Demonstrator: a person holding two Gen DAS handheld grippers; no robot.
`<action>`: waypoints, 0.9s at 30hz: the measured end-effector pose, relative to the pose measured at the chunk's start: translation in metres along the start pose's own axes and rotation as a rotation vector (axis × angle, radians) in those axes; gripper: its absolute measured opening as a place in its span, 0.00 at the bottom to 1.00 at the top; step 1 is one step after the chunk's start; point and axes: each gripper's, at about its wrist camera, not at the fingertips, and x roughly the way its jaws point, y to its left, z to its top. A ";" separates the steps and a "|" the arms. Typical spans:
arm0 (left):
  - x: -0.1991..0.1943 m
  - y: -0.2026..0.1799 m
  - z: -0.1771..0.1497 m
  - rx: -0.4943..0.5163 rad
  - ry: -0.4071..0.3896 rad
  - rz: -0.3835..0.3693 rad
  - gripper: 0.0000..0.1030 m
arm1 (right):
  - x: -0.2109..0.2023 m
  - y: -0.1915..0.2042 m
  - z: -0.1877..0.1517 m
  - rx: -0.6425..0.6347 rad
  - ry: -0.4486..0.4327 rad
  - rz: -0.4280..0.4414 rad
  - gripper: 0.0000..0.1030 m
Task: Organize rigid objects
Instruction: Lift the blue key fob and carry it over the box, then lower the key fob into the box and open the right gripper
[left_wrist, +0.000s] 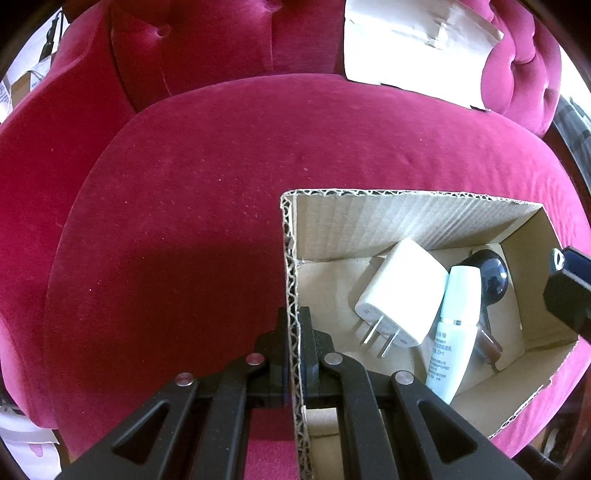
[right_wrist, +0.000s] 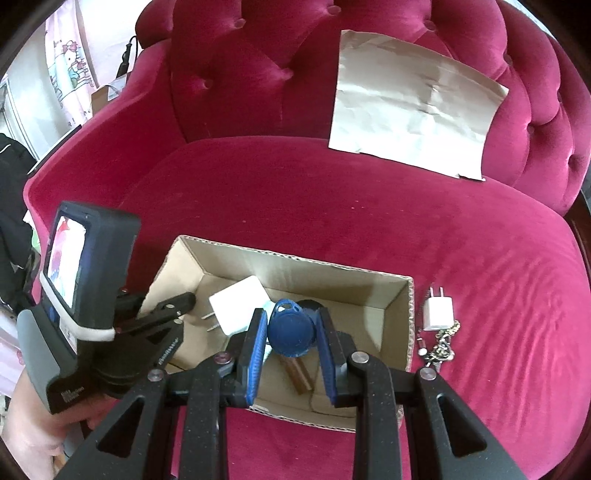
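An open cardboard box (left_wrist: 369, 218) (right_wrist: 280, 264) sits on a red velvet sofa seat. My left gripper (left_wrist: 295, 332) is shut on the box's left wall, one finger on each side. Inside lie a white plug charger (left_wrist: 402, 291) (right_wrist: 240, 306), a pale tube (left_wrist: 454, 328), a dark round object (left_wrist: 491, 277) and a brown stick (right_wrist: 297, 374). My right gripper (right_wrist: 291, 328) hovers over the box, shut on a blue oval key fob (right_wrist: 290, 330). Its tip shows at the right edge of the left wrist view (left_wrist: 569, 291).
A small white charger (right_wrist: 437, 308) and a key chain (right_wrist: 441, 345) lie on the seat right of the box. A crumpled paper sheet (right_wrist: 413, 103) (left_wrist: 413, 48) leans on the tufted backrest. The left hand-held unit with its screen (right_wrist: 74, 280) is left of the box.
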 end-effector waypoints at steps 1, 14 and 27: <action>0.001 0.001 0.001 0.000 0.000 -0.001 0.03 | 0.001 0.001 0.000 -0.002 0.001 0.004 0.27; -0.013 -0.026 -0.005 0.001 -0.001 0.005 0.03 | 0.005 0.004 0.004 -0.006 0.002 0.026 0.29; -0.015 -0.027 -0.006 0.001 -0.002 0.011 0.03 | 0.001 -0.002 0.007 0.011 -0.034 -0.040 1.00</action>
